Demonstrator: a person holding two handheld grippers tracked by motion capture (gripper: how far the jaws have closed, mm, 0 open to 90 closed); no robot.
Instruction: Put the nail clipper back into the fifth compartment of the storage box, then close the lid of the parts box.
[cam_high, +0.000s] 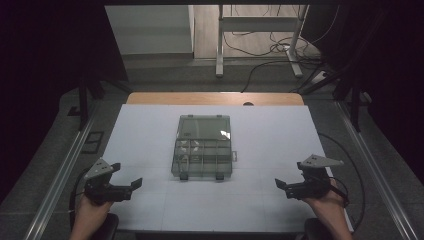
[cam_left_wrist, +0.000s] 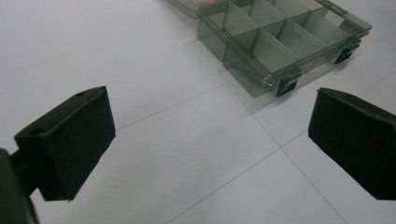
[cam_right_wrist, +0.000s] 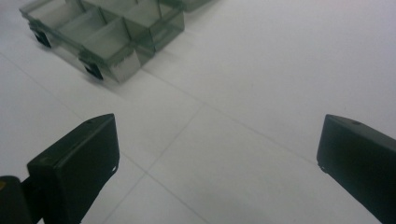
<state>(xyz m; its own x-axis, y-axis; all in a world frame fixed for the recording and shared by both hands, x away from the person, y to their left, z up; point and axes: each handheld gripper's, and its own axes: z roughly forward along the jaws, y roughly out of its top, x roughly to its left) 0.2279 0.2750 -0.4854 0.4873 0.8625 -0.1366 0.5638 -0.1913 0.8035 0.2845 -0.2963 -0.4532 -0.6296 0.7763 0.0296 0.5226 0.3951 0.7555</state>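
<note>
Item one: white table (cam_high: 150, 135), the largest thing before me, wooden strip along its far edge.

Item two: smoke-tinted clear organiser box (cam_high: 202, 146) at the table's centre, lid laid open flat toward the far side, divided compartments showing, two black latches on its near edge. I cannot tell whether anything lies inside.

Item three: left gripper (cam_high: 127, 187), near left corner, well apart from the box, jaws spread wide, nothing held.

Item four: right gripper (cam_high: 283, 187), near right corner, likewise wide apart and empty.
</note>
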